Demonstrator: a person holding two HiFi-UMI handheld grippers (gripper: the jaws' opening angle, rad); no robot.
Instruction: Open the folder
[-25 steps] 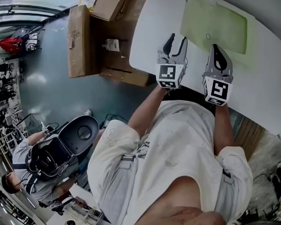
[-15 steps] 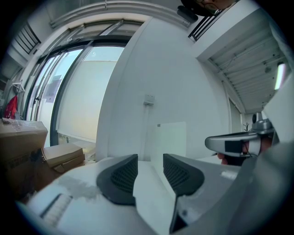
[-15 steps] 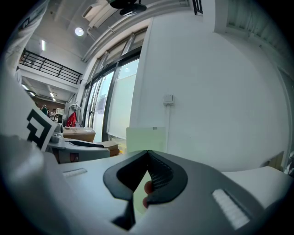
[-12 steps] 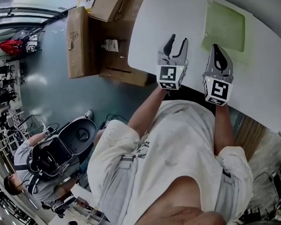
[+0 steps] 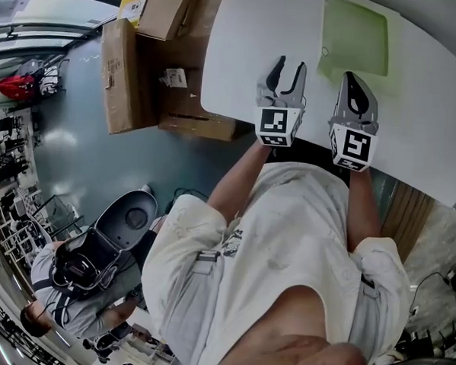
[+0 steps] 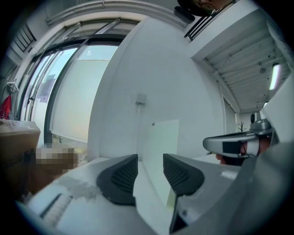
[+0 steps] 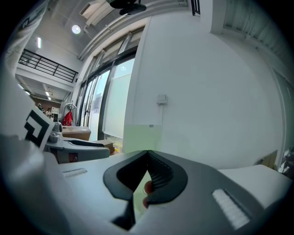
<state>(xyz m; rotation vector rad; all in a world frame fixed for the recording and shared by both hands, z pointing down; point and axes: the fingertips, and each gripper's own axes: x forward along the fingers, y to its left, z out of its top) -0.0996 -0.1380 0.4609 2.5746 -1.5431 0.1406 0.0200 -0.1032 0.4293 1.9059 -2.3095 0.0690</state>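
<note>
- The pale green folder [image 5: 356,36] lies flat and closed on the white table [image 5: 250,49], beyond both claws and more in front of the right one
- The left gripper [image 5: 287,64] holds its jaws moderately apart with nothing between them; the right gripper [image 5: 355,78] has its jaw tips pressed together, also on nothing, and its tip sits near the folder's near edge
- Likely risk: the folder looks thin and light on a smooth top, so a nudge from the closed right tip could slide it away instead of lifting the cover
- Another risk: a claw closing on the edge may pinch both leaves at once, and the folder would lift whole without opening
- The small fastener [image 5: 324,51] on the left edge may hold the cover down if it is not released first
- The head view alone shows the folder's place on the table and the fastener; the two gripper views alone show the jaw gaps plainly, with the folder low ahead
</note>
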